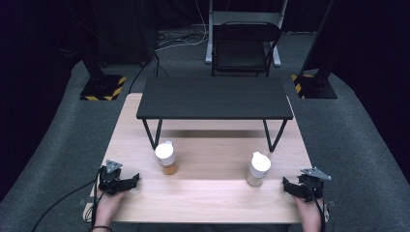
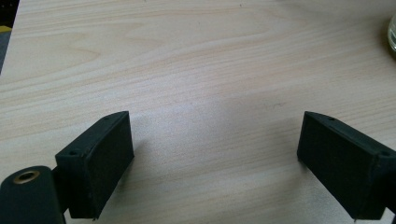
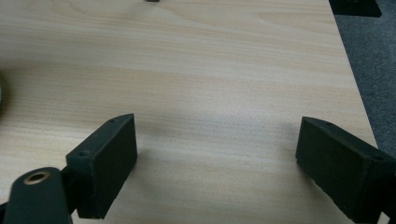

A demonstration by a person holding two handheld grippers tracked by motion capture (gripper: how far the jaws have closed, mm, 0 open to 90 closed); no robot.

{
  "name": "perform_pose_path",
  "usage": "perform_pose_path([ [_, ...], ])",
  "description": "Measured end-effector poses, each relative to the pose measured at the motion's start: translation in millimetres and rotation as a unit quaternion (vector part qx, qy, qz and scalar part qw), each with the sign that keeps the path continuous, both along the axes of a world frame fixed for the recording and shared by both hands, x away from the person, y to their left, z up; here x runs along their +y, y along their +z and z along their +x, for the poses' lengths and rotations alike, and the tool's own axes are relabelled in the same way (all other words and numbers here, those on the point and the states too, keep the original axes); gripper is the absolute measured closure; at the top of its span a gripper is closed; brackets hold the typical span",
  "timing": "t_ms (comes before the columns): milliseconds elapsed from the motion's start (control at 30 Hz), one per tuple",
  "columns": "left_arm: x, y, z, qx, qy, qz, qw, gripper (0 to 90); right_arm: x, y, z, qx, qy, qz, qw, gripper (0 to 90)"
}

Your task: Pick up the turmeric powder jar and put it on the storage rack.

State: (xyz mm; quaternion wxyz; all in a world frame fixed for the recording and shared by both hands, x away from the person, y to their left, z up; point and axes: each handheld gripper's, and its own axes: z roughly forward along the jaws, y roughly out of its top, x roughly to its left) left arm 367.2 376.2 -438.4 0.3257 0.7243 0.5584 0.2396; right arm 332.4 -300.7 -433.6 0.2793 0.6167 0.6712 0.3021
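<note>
Both my left gripper [image 1: 126,182] and right gripper [image 1: 291,186] stood spread, empty; a skewed approach risked toppling either white-capped bottle [image 1: 166,158] (both tall, narrow-based).

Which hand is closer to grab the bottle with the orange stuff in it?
The left. The left tongs sit open on the table just beside the orange-filled bottle. The right tongs, also open, are nearer the pale bottle.

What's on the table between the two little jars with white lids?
Nothing. In the high view, only bare wooden table lies between the orange-filled jar and the pale-filled jar.
</note>
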Motion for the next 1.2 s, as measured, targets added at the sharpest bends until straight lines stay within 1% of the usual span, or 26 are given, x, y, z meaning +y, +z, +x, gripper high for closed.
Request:
perform_pose_path([
  [567, 0.3, 0.4, 1.2, 0.003, -0.003, 0.001, 1.0000, 6.8, -0.8, 0.4, 1.0, 0.003, 0.003, 0.001, 1.0000, 8.5],
  [833, -0.5, 0.4, 0.6, 0.003, 0.001, 0.001, 1.0000, 6.5, -0.7, 0.2, 1.4, 0.003, 0.003, 0.001, 1.0000, 8.2],
  [900, -0.1, 0.3, 0.4, 0.003, 0.002, -0.001, 1.0000, 6.2, -0.7, 0.2, 1.4, 0.003, 0.003, 0.001, 1.0000, 8.2],
  [1033, 4.1, -0.4, -0.2, 0.002, 0.005, -0.016, 0.9999, 6.2, -0.8, 0.2, 1.3, 0.003, 0.003, 0.001, 1.0000, 8.2],
  [1200, 5.0, 0.1, -0.8, 0.003, 0.003, -0.016, 0.9999, 6.6, -0.6, 0.4, 1.1, 0.004, 0.003, 0.001, 1.0000, 8.2],
])
